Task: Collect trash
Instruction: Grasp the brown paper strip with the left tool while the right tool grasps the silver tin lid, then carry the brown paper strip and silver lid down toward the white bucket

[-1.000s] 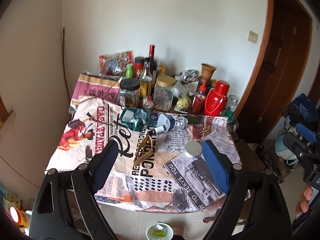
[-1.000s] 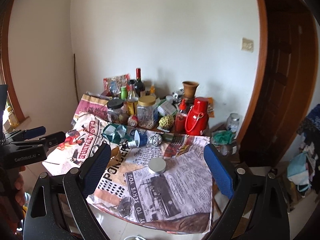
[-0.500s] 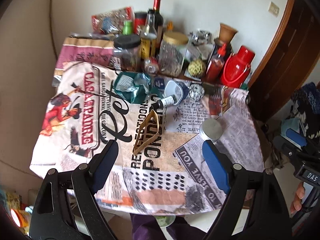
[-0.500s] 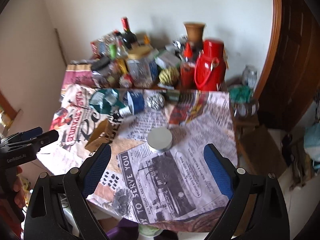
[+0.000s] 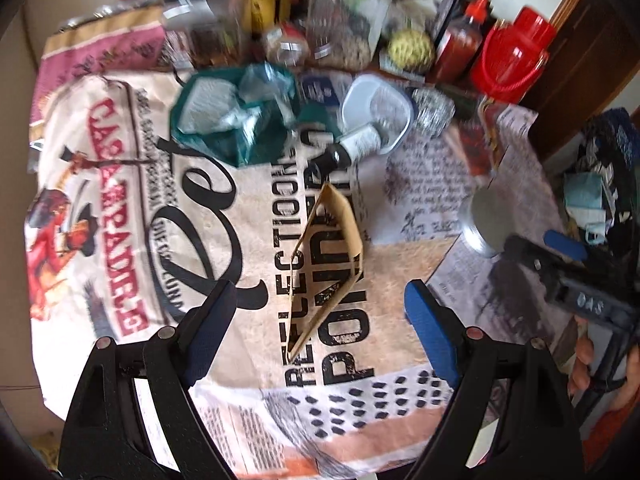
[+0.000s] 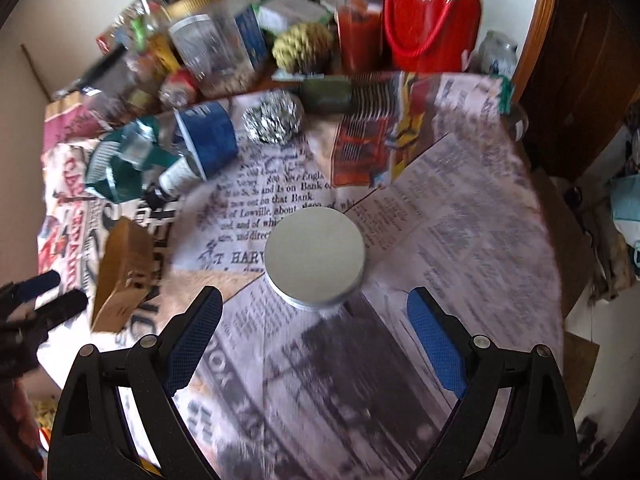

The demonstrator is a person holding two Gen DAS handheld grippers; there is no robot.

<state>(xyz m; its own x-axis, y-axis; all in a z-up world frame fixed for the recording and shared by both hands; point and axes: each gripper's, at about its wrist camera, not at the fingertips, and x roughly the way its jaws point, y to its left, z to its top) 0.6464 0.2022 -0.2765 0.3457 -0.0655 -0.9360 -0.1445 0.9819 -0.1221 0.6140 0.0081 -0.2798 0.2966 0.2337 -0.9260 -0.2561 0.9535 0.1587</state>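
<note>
Brown cardboard, one flattened box (image 5: 328, 264), lies mid-tabletop (image 5: 240, 432) on printed newsprint, just beyond the left gripper (image 5: 316, 336), spread wide and empty. One round silver tin (image 6: 315, 257) sits before the right gripper (image 6: 314, 340), equally wide, empty. Both have closed in since earlier. One crumpled foil ball (image 6: 274, 119) lies behind.

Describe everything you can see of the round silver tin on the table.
The tin is a low, round, silver-grey container, metal by its look, with a flat matte lid that is shut and a thin bright rim below it. It sits flat on the newspaper-print tablecloth, touching nothing else. It lies just ahead of the open right hand-held gripper, which is not touching it.
</note>
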